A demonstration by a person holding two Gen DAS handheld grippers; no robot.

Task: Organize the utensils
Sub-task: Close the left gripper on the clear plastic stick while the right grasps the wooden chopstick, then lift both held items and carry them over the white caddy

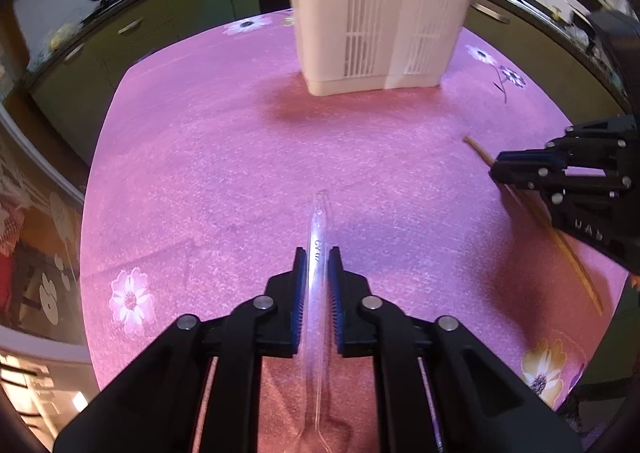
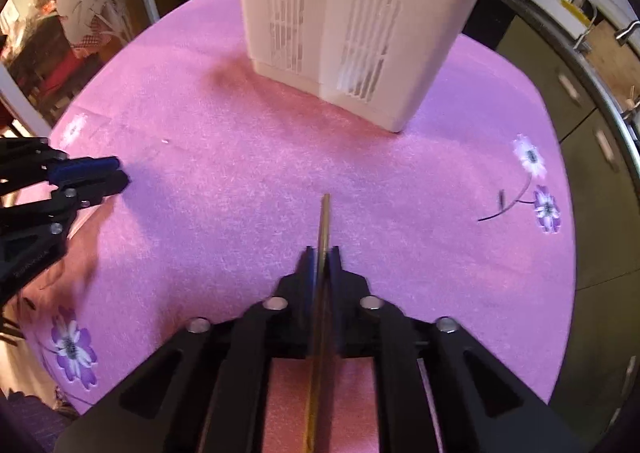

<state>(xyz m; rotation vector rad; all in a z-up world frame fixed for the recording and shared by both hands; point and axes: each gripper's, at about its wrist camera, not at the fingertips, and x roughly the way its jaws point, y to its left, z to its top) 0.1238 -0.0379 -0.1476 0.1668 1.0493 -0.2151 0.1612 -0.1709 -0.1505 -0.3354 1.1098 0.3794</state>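
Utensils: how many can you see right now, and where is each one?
2. A clear plastic utensil is clamped in the left tool; a wooden chopstick is clamped in the right tool. The white holder may hide more.

You see a clear glossy plastic spoon [image 1: 319,237], a wooden chopstick [image 2: 324,229], a matt white plastic holder [image 1: 380,13], and a fuzzy pink cloth [image 1: 220,173].

— Both grippers tilt steeply down, don't they?

— Yes. The left gripper [image 1: 317,253] has its blue pads pinched tight on a clear utensil [image 1: 319,221].

— And the other?

— The right gripper [image 2: 323,251] sits off to the side, black fingers clamped together on a thin wooden stick [image 2: 325,217].
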